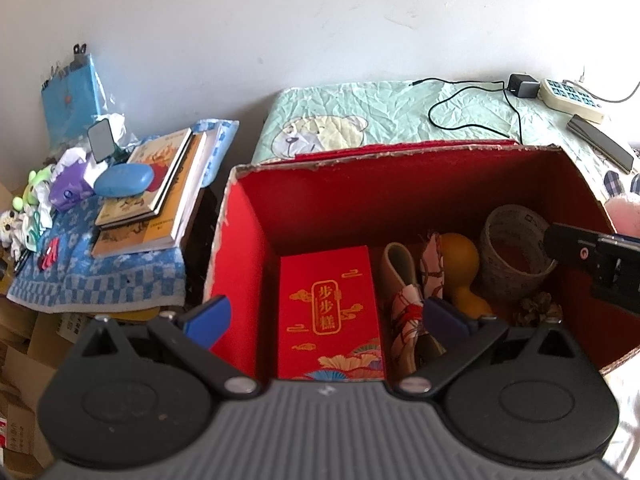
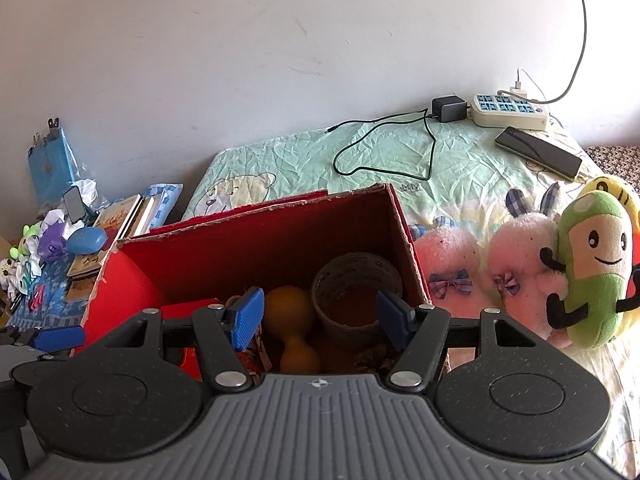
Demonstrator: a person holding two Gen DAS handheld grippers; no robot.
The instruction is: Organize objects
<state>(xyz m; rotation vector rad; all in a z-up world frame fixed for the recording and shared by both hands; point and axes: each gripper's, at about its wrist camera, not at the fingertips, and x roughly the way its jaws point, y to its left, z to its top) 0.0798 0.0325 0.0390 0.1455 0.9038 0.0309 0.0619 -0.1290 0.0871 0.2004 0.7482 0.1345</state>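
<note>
Both grippers hang over a big red box that sits on a bed. In the left wrist view, the left gripper fills the bottom of the frame. Its blue fingers are spread wide and hold nothing. In the right wrist view, the right gripper is at the bottom too, with its blue fingers wide apart and nothing between them.

Inside the box, a flat red packet with gold writing lies in the lower middle of the left view. Just to its right is a folded patterned thing; I cannot tell what it is. Next comes a yellow gourd, and then a big roll of tape near the right wall of the box.

Outside the box, two pink plush toys and a green plush toy lie on the bed at the right of the right view. Books and a blue case sit at the left of the left view. A power strip and a phone are at the upper right.
</note>
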